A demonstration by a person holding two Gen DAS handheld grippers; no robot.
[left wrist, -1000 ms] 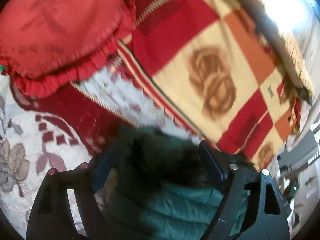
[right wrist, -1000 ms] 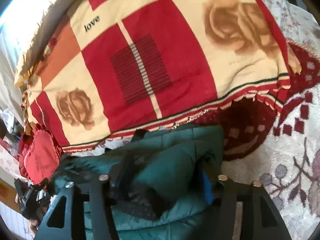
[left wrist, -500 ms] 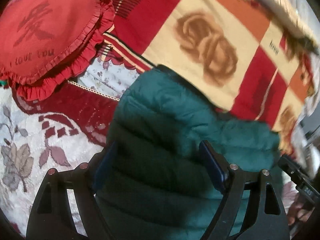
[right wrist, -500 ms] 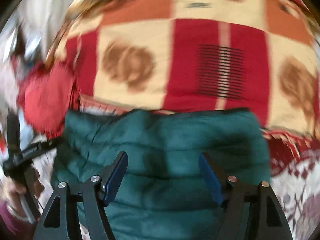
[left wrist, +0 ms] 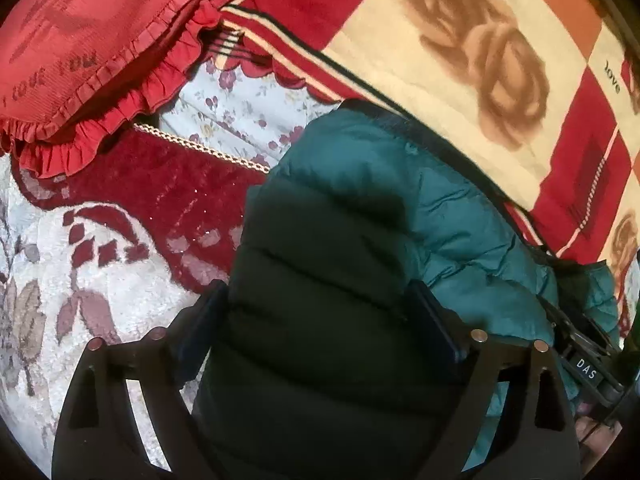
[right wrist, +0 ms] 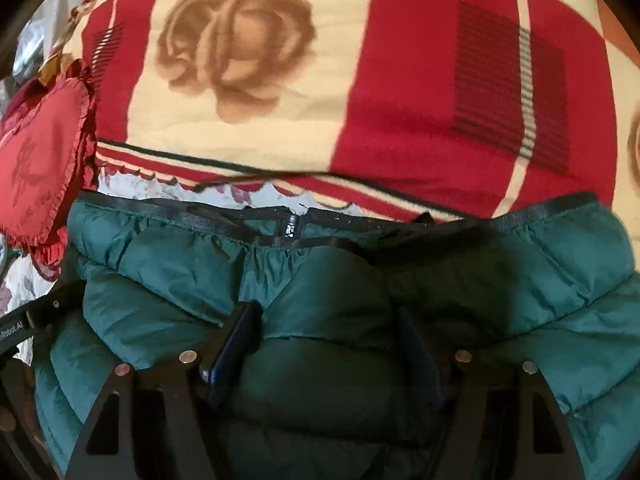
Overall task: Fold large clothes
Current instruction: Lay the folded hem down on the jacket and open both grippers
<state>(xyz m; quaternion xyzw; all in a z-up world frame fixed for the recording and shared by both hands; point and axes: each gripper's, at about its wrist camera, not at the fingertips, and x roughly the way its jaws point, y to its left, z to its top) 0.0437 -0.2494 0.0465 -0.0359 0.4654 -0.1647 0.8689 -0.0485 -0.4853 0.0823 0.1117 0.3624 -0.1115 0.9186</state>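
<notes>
A dark green quilted puffer jacket [left wrist: 360, 200] lies on the bed with its black-trimmed edge toward the blanket. In the right wrist view the jacket [right wrist: 520, 280] fills the lower half, its black zipper band across the top. My left gripper [left wrist: 320, 304] has its jaws wide apart with jacket fabric bulging between them. My right gripper [right wrist: 328, 320] stands the same way over a puffed fold. The right gripper's body [left wrist: 580, 360] shows at the right edge of the left wrist view. Whether the pads press the fabric is hidden.
A red and cream rose blanket [left wrist: 480, 60] [right wrist: 320, 80] lies beyond the jacket. A red frilled heart cushion [left wrist: 80, 40] [right wrist: 36, 152] sits at the left. A white and maroon floral bedspread [left wrist: 100, 260] covers the near left.
Both grippers went from bunched fabric held tight to wide jaws over the jacket, which now lies spread flat with its edge by the blanket. The views drew closer to it.
</notes>
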